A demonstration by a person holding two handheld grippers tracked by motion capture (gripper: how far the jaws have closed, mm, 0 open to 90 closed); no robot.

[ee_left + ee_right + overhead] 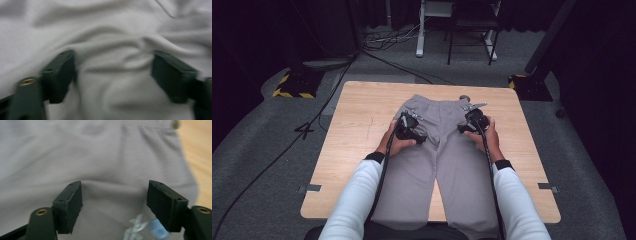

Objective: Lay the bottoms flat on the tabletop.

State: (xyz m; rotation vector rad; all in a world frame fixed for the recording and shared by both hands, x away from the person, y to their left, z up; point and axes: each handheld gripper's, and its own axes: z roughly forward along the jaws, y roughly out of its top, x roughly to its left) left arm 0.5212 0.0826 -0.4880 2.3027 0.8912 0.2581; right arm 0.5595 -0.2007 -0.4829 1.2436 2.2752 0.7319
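Observation:
Grey trousers (439, 150) lie flat on the wooden table (357, 150), waistband at the far side and the legs running toward the person and over the near edge. My left gripper (409, 127) rests on the left hip area. In the left gripper view its jaws stand apart, pressed down into rumpled cloth (112, 82) that bulges up between them (112, 55). My right gripper (469, 122) is at the right hip area. Its jaws are wide apart just over smooth fabric (100, 157), with nothing gripped between them (115, 183).
Bare wood borders the trousers on both sides (197, 157). Beyond the table are grey carpet, black cables (287, 145), a yellow-and-black striped base (294, 85) at back left, and white desk legs (420, 30) with a chair behind.

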